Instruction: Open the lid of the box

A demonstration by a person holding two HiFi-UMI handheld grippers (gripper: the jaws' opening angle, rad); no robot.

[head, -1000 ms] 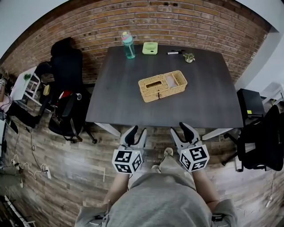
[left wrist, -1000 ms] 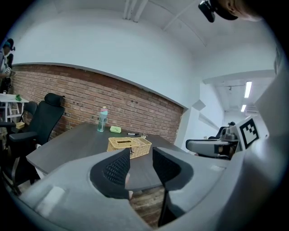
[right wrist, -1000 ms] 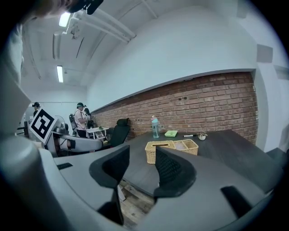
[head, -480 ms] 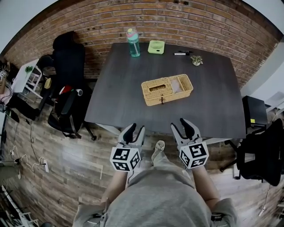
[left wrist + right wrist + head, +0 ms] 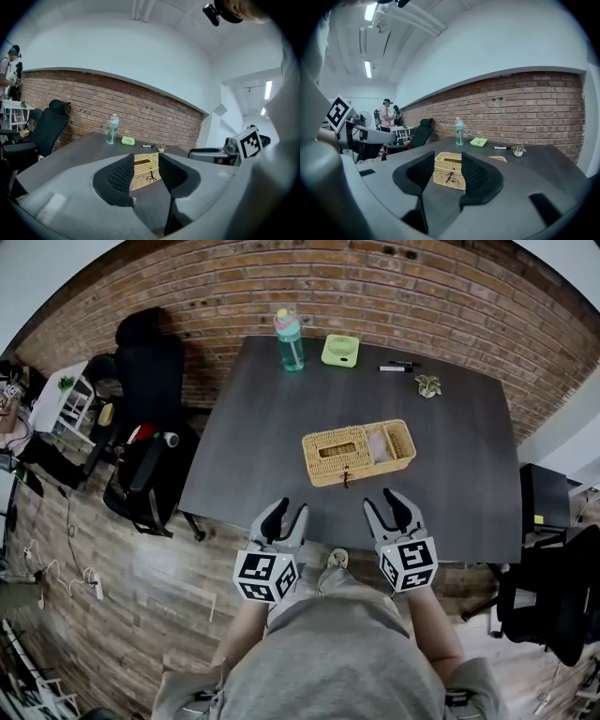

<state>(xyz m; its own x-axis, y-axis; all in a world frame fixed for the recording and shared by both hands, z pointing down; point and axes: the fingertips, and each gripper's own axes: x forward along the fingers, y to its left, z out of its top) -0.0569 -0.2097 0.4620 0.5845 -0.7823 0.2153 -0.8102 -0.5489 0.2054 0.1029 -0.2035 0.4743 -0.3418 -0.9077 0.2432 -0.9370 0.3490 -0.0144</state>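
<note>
Head view: box (image 5: 359,452) long axis left-right, clasp (image 5: 345,478) facing person.

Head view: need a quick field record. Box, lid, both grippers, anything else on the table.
box: wicker box, mid-table on the dark table
lid: down, covers the box's left part; right compartments open-topped
left gripper: open, empty, at the table's near edge, short of the box
right gripper: open, empty, also short of the box
far edge: bottle, green item, marker, small plant
</note>
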